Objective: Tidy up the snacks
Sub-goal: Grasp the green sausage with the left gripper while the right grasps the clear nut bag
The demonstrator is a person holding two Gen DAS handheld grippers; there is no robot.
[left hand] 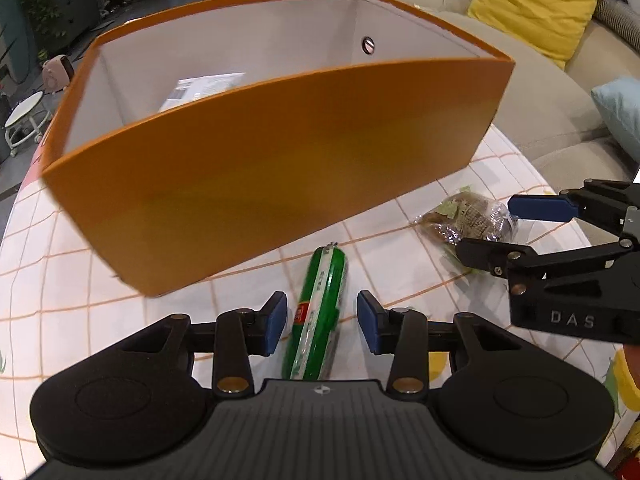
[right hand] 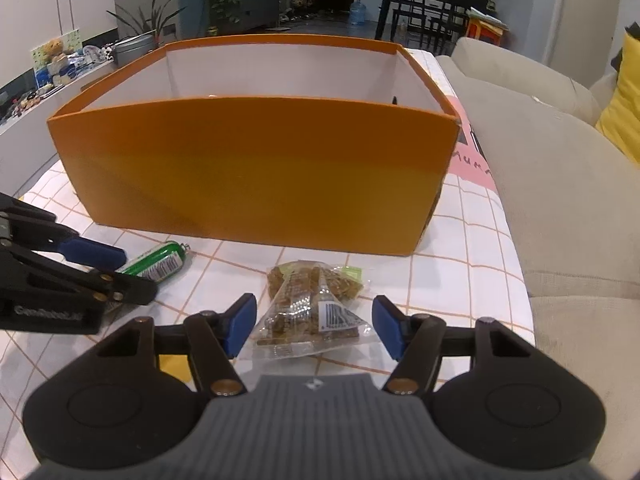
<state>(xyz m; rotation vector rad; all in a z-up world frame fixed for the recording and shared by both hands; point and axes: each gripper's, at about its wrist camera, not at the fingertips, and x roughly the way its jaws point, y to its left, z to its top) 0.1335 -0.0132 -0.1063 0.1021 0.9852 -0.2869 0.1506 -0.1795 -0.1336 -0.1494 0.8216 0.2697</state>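
A green sausage stick (left hand: 322, 300) lies on the checked tablecloth (left hand: 60, 300) just in front of the orange box (left hand: 280, 168). My left gripper (left hand: 323, 322) straddles it, with a small gap between each blue pad and the wrapper. A clear packet of brown snacks (right hand: 308, 312) lies further right on the cloth. My right gripper (right hand: 314, 326) has its pads against the packet's two side edges. The left wrist view shows the right gripper (left hand: 486, 226) around the packet (left hand: 468, 216). In the right wrist view, the left gripper (right hand: 138, 276) sits over the sausage (right hand: 160, 262).
The orange box (right hand: 256, 168) is open-topped and white inside, with a paper label (left hand: 204, 90) on its floor. A beige sofa (right hand: 560, 200) runs along the table's right side, with a yellow cushion (left hand: 532, 4). Bare cloth (right hand: 460, 280) lies right of the packet.
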